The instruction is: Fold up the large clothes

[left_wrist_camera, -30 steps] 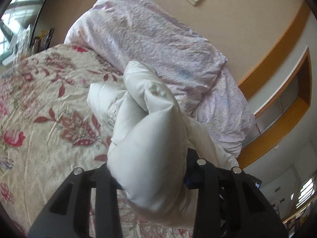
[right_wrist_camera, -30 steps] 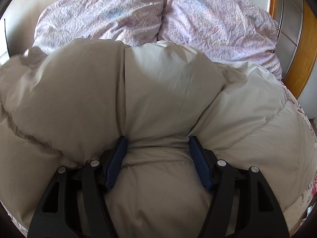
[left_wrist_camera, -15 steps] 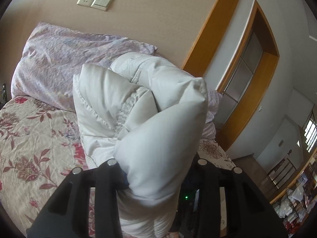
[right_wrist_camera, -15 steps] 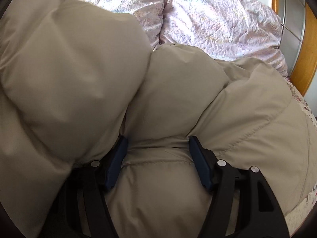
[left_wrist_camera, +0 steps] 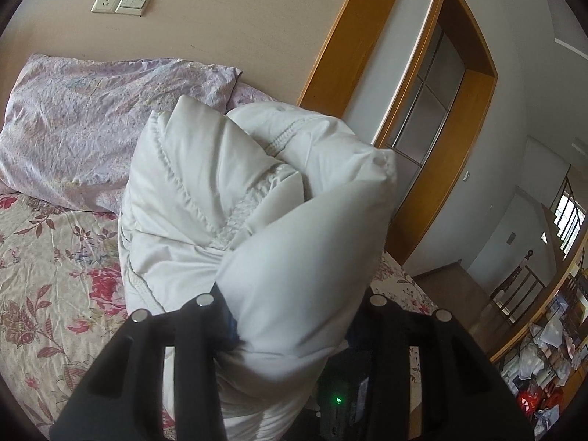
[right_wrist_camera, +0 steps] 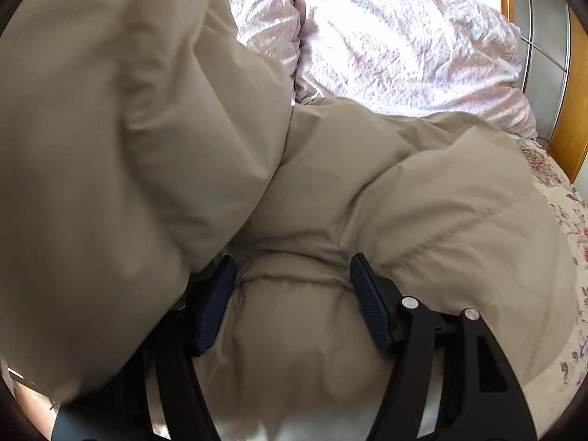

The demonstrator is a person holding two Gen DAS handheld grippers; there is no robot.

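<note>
A puffy white down jacket (left_wrist_camera: 205, 198) lies bunched on the flowered bed. My left gripper (left_wrist_camera: 290, 312) is shut on a thick padded part of it, held raised above the rest; the fabric hides both pads. In the right wrist view the same jacket (right_wrist_camera: 422, 198) looks beige and fills most of the frame. My right gripper (right_wrist_camera: 292, 294) is shut on a fat fold, its blue pads (right_wrist_camera: 371, 308) pressing in from both sides. A large raised flap (right_wrist_camera: 121, 139) of the jacket hangs over the left finger.
Two lilac pillows (left_wrist_camera: 92, 125) (right_wrist_camera: 397, 44) lie against the wall at the head of the bed. The flowered bedspread (left_wrist_camera: 47, 279) shows left of the jacket. A wooden door frame (left_wrist_camera: 452, 125) stands past the bed's right edge (right_wrist_camera: 566, 198).
My left gripper has swung and rolled to the right with its jacket part, from the bedspread towards the door. In the right view a raised flap has come in from the left over the fold.
</note>
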